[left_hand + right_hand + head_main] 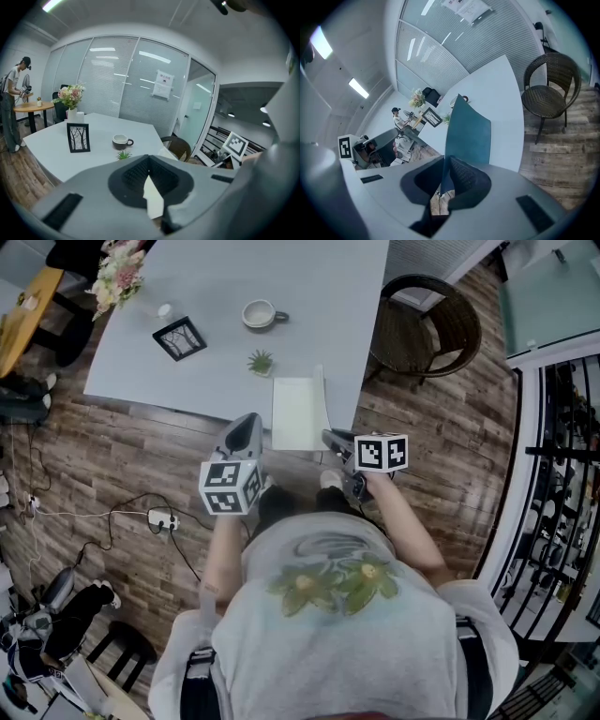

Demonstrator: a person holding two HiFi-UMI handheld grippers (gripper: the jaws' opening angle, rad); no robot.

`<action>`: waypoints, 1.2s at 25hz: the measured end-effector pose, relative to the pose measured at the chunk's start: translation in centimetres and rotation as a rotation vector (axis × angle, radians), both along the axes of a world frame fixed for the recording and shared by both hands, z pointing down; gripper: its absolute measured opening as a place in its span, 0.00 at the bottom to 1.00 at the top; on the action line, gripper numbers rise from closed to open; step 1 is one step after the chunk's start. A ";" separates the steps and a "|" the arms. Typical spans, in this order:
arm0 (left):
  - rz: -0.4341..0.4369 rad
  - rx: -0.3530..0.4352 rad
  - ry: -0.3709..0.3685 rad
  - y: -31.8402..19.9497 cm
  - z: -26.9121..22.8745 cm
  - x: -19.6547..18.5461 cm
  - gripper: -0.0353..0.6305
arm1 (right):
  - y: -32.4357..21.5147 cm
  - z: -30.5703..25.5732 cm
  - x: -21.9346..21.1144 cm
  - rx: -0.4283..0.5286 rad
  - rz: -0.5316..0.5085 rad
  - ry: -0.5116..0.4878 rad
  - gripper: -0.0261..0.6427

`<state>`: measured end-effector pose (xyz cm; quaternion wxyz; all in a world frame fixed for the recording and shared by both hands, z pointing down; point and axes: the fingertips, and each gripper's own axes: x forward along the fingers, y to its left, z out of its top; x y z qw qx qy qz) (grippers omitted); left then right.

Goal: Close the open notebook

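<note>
The light notebook [298,413] was pinched by its thin, bendable teal cover [471,129] in the right gripper [443,164], best held near the edge. The left gripper [149,164] was seen closed on nothing.

The place was an office meeting area, walled by glass partitions [112,79] with blinds and a posted notice [163,85], under ceiling strip lights [51,4]. A large pale table [309,287] and a wicker chair [427,329] stood on wood-look flooring [122,465], where a power strip [162,518] trailed cables.
</note>
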<state>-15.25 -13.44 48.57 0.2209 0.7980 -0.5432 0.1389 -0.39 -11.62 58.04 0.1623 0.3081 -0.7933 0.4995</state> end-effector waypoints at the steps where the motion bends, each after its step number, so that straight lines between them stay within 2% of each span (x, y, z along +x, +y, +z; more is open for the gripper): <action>1: 0.000 0.000 0.000 0.0 0.0 0.0 0.06 | 0.1 0.1 -0.1 -0.001 -0.003 0.002 0.10; 15: -0.001 -0.008 0.019 -0.7 0.4 -2.1 0.06 | -0.1 0.6 -3.0 -0.002 -0.048 0.049 0.10; 30: 0.029 -0.020 0.019 -1.9 1.0 -4.9 0.06 | -0.3 2.1 -5.8 -0.021 -0.043 0.097 0.11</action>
